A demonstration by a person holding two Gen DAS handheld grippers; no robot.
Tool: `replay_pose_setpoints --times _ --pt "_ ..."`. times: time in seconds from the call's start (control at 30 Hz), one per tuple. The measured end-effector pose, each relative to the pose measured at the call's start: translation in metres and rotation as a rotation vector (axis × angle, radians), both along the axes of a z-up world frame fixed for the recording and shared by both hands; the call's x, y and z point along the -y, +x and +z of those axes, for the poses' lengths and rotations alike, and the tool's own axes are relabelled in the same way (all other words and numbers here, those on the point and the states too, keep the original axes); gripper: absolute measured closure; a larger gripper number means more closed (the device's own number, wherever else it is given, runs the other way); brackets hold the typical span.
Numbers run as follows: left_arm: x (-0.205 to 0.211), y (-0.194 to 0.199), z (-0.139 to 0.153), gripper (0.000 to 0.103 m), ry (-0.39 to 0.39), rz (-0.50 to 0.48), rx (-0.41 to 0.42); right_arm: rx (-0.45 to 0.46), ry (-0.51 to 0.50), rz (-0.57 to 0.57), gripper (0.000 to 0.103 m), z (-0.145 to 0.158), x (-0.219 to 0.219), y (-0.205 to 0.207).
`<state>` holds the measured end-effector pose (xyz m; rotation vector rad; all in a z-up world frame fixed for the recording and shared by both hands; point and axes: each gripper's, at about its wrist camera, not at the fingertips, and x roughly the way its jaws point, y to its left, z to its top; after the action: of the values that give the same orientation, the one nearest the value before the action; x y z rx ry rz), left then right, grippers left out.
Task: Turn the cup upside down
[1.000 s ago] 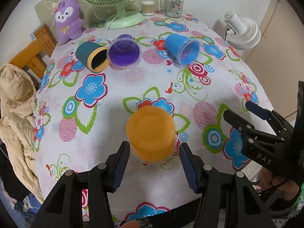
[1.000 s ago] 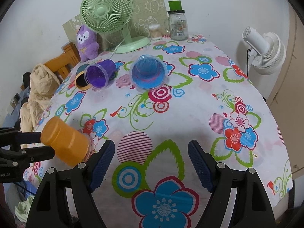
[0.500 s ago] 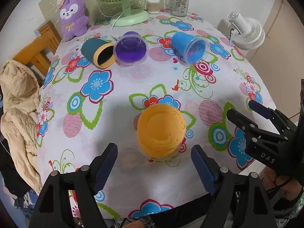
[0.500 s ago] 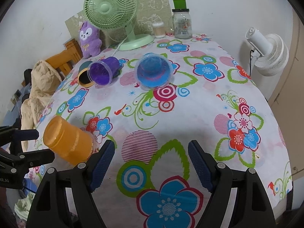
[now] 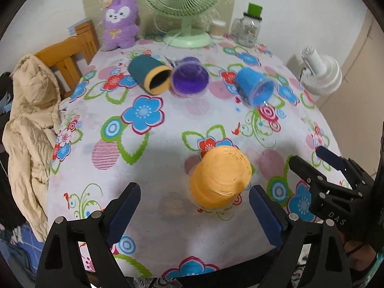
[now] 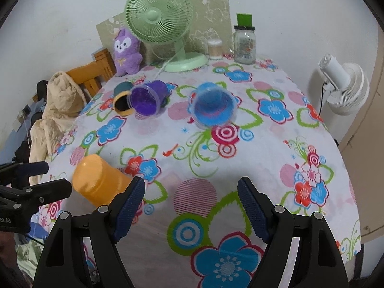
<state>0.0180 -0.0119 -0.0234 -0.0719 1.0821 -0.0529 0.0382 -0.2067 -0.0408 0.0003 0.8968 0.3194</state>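
The orange plastic cup [image 5: 219, 176] stood mouth-down on the flower-patterned tablecloth [image 5: 168, 124], its flat base facing up and its clear rim against the cloth, near the table's front edge. It looked slightly blurred in the left wrist view. The left gripper [image 5: 193, 210] was spread wide, its blue-padded fingers [image 5: 123, 210] on either side of the cup and clear of it, holding nothing. The right gripper [image 6: 192, 210] was likewise spread and empty, hovering over the cloth just right of the cup; its left finger overlapped the cup's lower edge in its own view. Farther back lay three cups on their sides: a dark teal cup with a yellow rim [image 5: 148, 78], touching a translucent purple plastic cup [image 5: 189, 76], and a blue plastic cup [image 5: 255, 87] apart to the right. A pale green desk fan [image 6: 163, 26], a purple plush toy [image 6: 127, 51] and a glass jar with a green lid [image 6: 244, 40] stood along the far edge.
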Motion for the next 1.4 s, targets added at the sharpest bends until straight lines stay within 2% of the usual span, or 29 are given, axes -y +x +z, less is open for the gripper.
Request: replay_pose_setpoints --times 0.23,0.63,1.27,1.4 --pt "-0.014 -0.011 0.004 0.008 -0.109 0.083 0.072 0.058 -0.028 0.025 0.021 0.016 -0.015 -0.003" --pt "-0.031 -0.021 0.015 0.005 -0.064 0.149 0.236 0.141 -0.04 0.011 0.021 0.042 -0.025 -0.007" --pt "-0.05 -0.036 0.023 0.003 -0.043 0.19 0.371 0.262 -0.008 0.029 0.021 0.07 -0.048 -0.022" --pt "-0.05 -0.04 0.025 0.002 -0.046 0.184 0.399 0.291 -0.012 0.013 0.015 0.073 -0.048 -0.023"
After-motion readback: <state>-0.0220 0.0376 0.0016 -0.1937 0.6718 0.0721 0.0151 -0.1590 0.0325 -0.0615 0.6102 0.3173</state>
